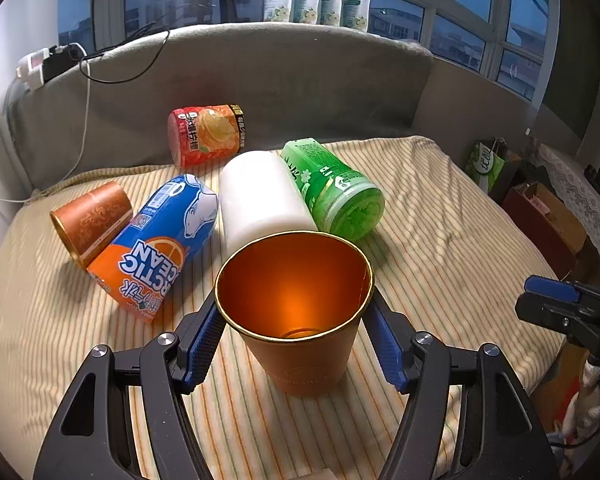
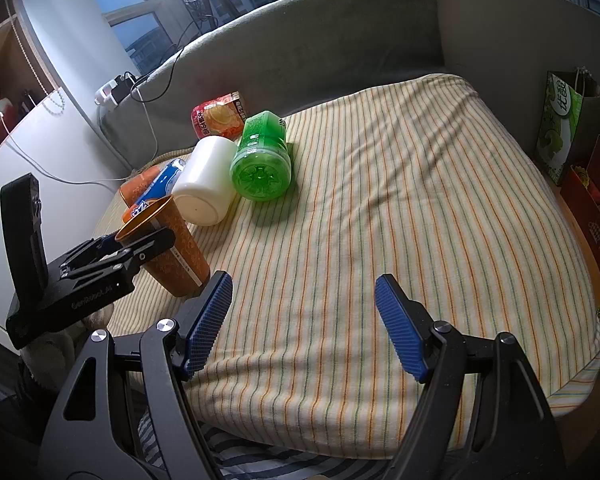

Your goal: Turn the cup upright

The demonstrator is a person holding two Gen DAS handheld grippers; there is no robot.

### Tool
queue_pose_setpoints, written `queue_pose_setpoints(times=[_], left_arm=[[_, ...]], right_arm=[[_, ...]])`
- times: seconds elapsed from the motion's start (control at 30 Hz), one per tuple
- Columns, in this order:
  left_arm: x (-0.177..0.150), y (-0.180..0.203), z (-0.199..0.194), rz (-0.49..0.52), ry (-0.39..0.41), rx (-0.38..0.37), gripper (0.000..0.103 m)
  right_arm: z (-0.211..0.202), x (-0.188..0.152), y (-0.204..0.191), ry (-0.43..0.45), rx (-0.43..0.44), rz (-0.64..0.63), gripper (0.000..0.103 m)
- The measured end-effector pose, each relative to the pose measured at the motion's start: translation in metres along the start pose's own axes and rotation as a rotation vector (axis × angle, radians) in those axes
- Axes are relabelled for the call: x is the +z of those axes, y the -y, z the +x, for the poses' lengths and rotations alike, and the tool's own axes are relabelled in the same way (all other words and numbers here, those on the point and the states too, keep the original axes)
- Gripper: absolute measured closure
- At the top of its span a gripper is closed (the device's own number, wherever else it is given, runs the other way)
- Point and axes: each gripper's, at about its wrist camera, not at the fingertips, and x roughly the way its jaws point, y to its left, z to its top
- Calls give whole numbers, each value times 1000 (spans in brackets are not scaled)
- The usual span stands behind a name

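Observation:
An orange cup with a gold rim (image 1: 296,320) stands upright on the striped bed cover, mouth up, a little tilted in the right wrist view (image 2: 168,248). My left gripper (image 1: 294,316) has its blue pads on both sides of the cup, just below the rim, touching it. It also shows in the right wrist view (image 2: 112,256). My right gripper (image 2: 304,320) is open and empty over the bare cover, to the right of the cup. A second orange cup (image 1: 92,220) lies on its side at the left.
A blue-orange can (image 1: 160,240), a white cylinder (image 1: 260,196), a green bottle (image 1: 332,188) and a red can (image 1: 206,134) lie on their sides behind the cup. A grey headboard (image 1: 260,80) is behind them. Boxes and a green bag (image 2: 560,124) stand right of the bed.

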Motion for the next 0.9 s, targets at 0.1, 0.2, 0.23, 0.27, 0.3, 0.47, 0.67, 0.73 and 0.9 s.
queue_pose_setpoints(times=[0.1, 0.2, 0.23, 0.27, 0.3, 0.47, 0.67, 0.73, 0.9], left_arm=[[-3, -2, -2, -9, -3, -8, 36], [-6, -4, -5, -11, -6, -16, 35], [-6, -4, -5, -11, -7, -18, 35], [-7, -5, -6, -13, -9, -20, 35], [-7, -5, -6, -14, -10, -23, 35], [-12, -8, -6, -35, -38, -48, 35], [-16, -13, -11, -38, -31, -55, 23], [-17, -14, -12, -33, -29, -52, 23], [-21, -20, -21, -45, -25, -46, 23]], right_arm=[[0, -1, -1, -1, 1, -4, 26], [2, -1, -4, -2, 2, -7, 26], [2, -1, -5, -2, 2, -8, 26], [2, -2, -5, -3, 3, -9, 26], [2, -2, -6, -3, 3, -9, 26], [1, -2, -10, -3, 1, -11, 26], [0, -3, -14, -2, 1, -18, 26], [0, -3, -16, 1, 5, -24, 26], [1, -2, -24, 11, 11, -51, 26]])
